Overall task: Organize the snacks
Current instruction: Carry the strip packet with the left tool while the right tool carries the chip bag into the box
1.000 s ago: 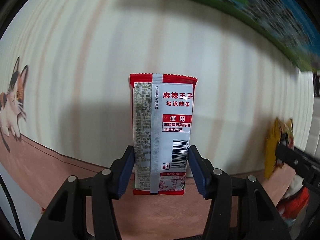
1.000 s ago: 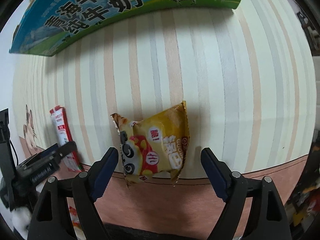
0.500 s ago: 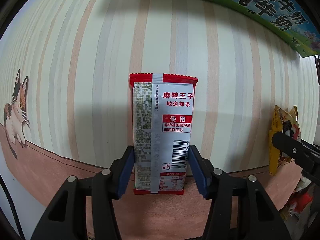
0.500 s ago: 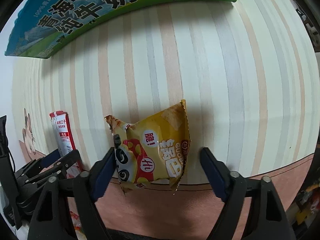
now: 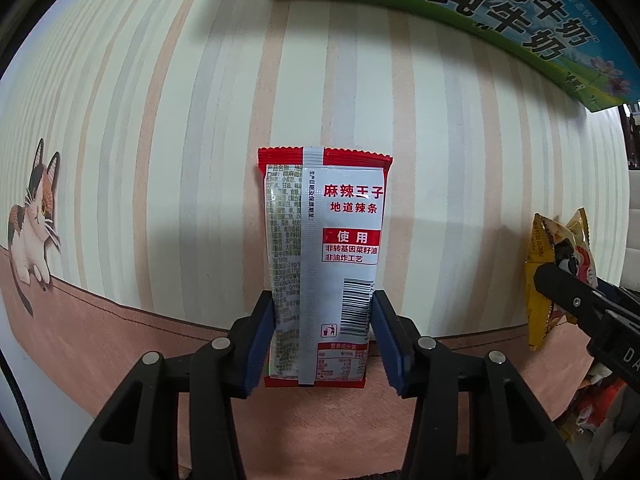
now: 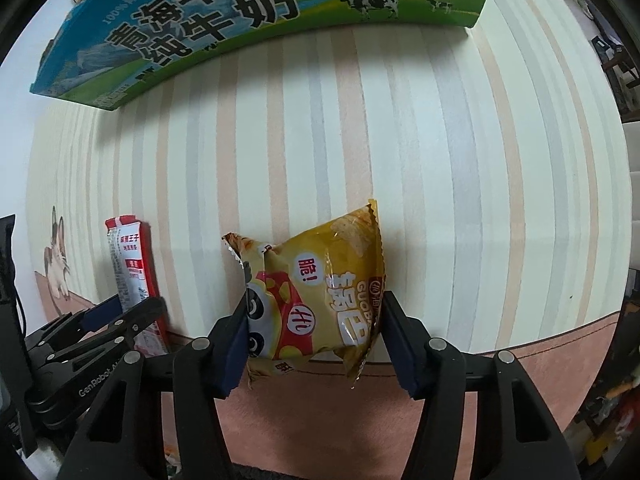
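A red and white spicy-strip packet point(image 5: 324, 248) hangs between the blue pads of my left gripper point(image 5: 323, 308). Its jaws are closing and the pads press on the packet's lower sides. The packet point(image 6: 128, 264) and left gripper point(image 6: 100, 332) also show at the left of the right wrist view. A yellow chip bag point(image 6: 320, 280) sits between the pads of my right gripper point(image 6: 315, 312). Those jaws are closing too, with both pads against the bag's edges. The chip bag point(image 5: 540, 264) and one right fingertip point(image 5: 576, 300) appear at the far right of the left wrist view. Both grippers point down at the table.
Below lies a striped cloth point(image 5: 200, 140) with a pink border point(image 5: 320, 432) and a cat picture point(image 5: 34, 224). A blue and green milk carton box point(image 6: 240, 20) stands at the far edge; the same box point(image 5: 500, 12) tops the left view. Loose colourful wrappers point(image 5: 592, 400) lie at the lower right.
The right jaws have narrowed from wide apart until the pads meet the chip bag. The left gripper moved with its packet, bringing more of the milk box into view.
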Tool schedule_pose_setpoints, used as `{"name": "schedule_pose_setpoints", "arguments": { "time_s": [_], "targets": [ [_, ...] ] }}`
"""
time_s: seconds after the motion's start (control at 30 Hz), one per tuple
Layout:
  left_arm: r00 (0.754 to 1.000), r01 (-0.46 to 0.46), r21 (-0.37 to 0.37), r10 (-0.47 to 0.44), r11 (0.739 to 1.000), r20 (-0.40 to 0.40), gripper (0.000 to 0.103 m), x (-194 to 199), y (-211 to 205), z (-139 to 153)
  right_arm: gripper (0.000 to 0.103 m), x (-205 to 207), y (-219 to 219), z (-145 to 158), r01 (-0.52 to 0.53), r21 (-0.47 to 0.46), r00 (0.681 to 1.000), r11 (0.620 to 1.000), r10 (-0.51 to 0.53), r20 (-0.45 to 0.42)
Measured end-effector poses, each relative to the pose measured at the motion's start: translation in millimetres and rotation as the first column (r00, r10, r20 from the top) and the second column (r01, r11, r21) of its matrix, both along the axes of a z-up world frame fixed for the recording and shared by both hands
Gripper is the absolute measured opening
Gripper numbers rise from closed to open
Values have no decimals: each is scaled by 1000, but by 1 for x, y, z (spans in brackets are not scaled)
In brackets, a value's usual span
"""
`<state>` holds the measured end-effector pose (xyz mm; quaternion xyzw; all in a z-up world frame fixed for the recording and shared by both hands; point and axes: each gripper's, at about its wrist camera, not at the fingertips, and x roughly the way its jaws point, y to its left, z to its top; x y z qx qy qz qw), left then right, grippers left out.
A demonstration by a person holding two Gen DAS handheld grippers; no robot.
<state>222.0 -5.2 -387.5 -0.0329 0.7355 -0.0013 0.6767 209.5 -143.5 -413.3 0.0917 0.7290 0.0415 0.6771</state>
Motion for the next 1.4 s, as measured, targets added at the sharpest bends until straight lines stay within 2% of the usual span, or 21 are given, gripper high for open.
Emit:
{"name": "schedule_pose_setpoints", "arguments": {
  "time_s": [0.33,0.8,1.03,1.4],
  "targets": [
    [998,10,-23,-9,1000,56,45,-5,-9,45,62,0,-11,27,15,47,999,999,-17,33],
    [990,25,-93,-12,995,139,45,-2,-10,114,61,4,-27,74,25,116,995,993,-35,93],
    [981,44,-130,-19,991,192,45,3,-2,151,61,9,-36,103,32,157,990,987,-53,134],
    [956,84,-190,-25,978,292,45,31,-17,210,61,26,-47,149,47,229,973,972,-96,208]
  ]
}}
